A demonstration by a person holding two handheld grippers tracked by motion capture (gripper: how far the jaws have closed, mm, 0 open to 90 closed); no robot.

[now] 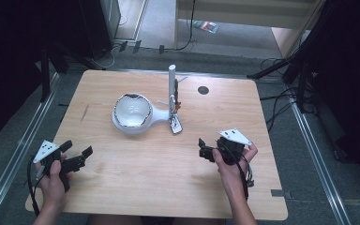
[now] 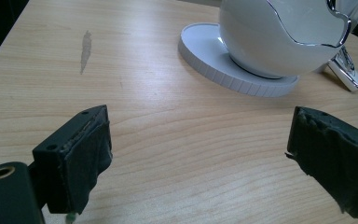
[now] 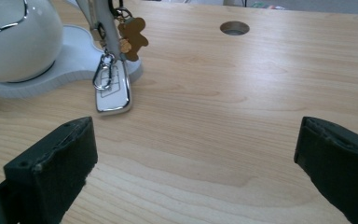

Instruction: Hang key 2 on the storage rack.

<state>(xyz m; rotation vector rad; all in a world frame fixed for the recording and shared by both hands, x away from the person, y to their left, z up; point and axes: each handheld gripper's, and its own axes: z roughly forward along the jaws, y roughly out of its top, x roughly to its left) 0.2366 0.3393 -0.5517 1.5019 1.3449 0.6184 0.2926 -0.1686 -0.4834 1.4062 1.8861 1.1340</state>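
A white egg-shaped bowl [image 1: 131, 111] with a jagged chrome rim stands on a flat white base [image 1: 158, 114] at the table's middle. From that base rises a white post [image 1: 172, 84]. A white and chrome key fob [image 1: 175, 124] hangs from the post by a clip, its lower end resting on the table, with a brown bear charm [image 3: 133, 31] above it. My left gripper [image 1: 78, 148] is open at the near left, aimed at the bowl [image 2: 275, 32]. My right gripper [image 1: 203, 150] is open at the near right, facing the key fob [image 3: 113, 91]. Nothing is between either pair of jaws.
The wooden table [image 1: 168, 183] has a round cable hole [image 1: 203, 90] behind the post and a dark smear [image 1: 84, 112] left of the bowl. Cables and dark stands lie on the floor around the table.
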